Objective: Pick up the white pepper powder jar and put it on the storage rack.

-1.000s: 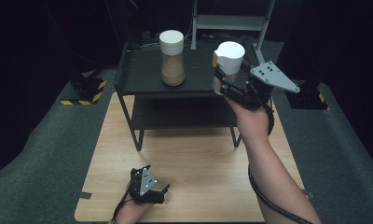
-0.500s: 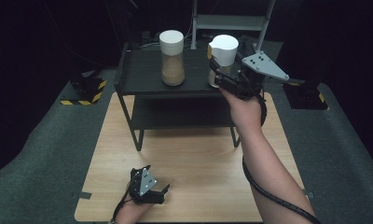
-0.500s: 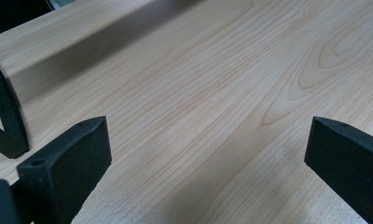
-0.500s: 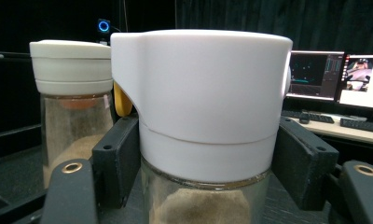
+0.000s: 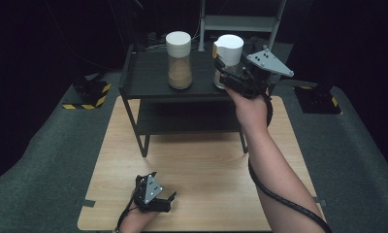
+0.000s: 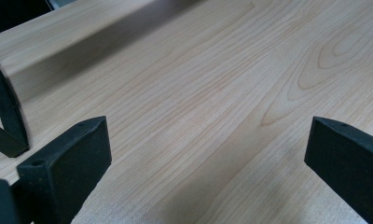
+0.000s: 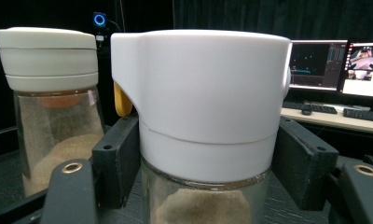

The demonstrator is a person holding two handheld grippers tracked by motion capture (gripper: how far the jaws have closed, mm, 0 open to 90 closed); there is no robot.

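- Right claw clamped on glass jar just under its white lid, at right end of black shelf rack's top shelf; jar upright, sandy powder inside.
- Second jar, same fill, stands apart to its left.
- Left claw wide open, holding nothing, low over wooden table.

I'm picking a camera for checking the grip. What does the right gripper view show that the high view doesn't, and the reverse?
Right gripper view: black pads pressing both sides of the held jar at its white lid, and monitors behind. High view: the left gripper on the wooden table, the black shelf and the forearm. Both: the held jar, sand inside, beside a second jar.
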